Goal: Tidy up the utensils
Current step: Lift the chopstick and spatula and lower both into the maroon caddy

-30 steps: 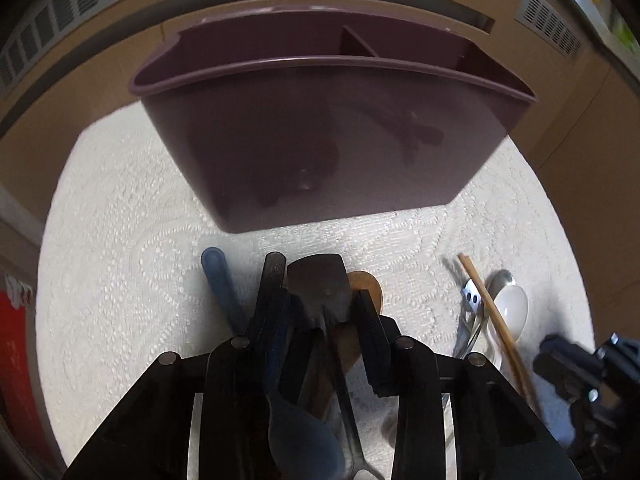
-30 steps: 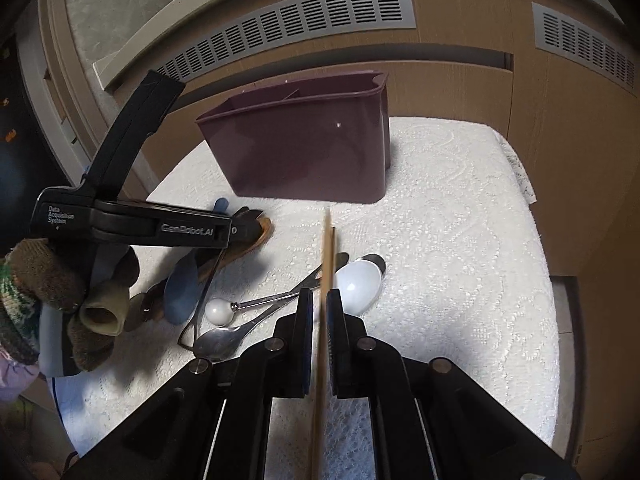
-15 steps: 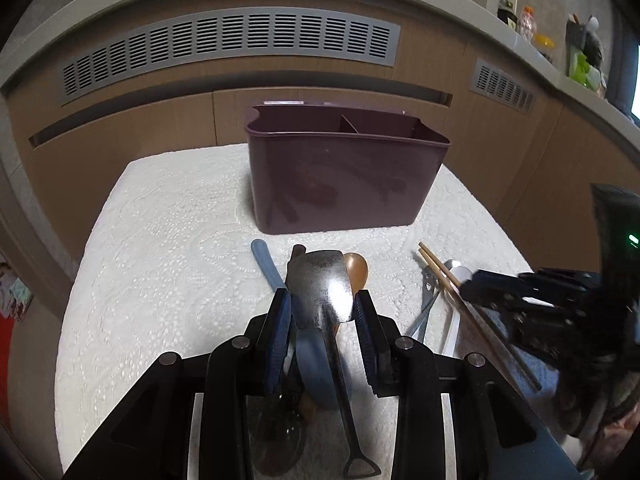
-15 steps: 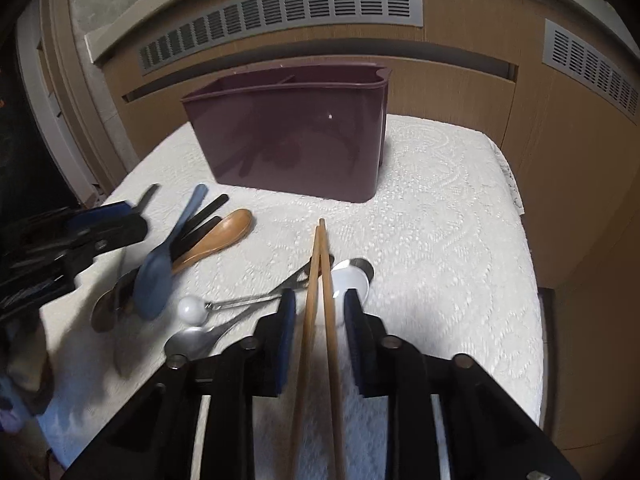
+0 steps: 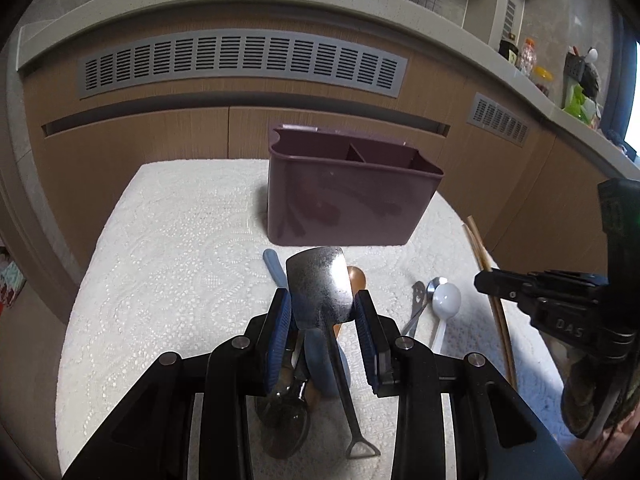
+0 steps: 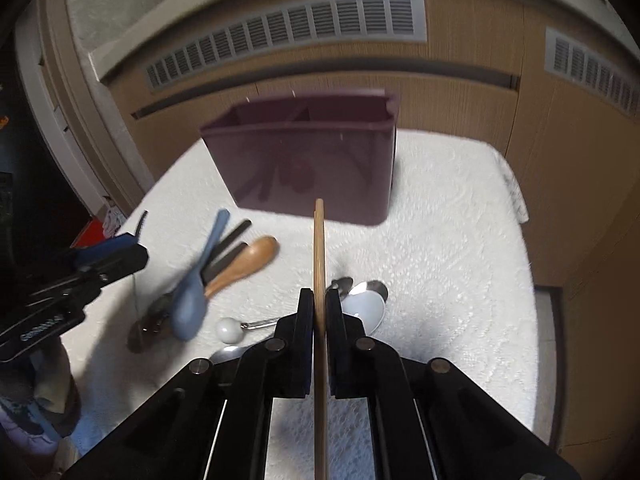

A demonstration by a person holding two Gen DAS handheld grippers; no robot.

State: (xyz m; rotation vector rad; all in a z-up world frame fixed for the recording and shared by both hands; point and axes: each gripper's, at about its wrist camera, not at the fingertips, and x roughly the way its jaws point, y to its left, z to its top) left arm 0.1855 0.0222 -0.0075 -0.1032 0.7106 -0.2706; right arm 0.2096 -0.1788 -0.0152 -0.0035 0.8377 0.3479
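Half a second ago the right gripper straddled the chopsticks; now its fingers are clamped on them, ready for the purple caddy at the table's far side. The left gripper grips the metal spatula. Only the left view shows both caddy compartments clearly.

Plum caddy, seemingly lace-patterned white cloth
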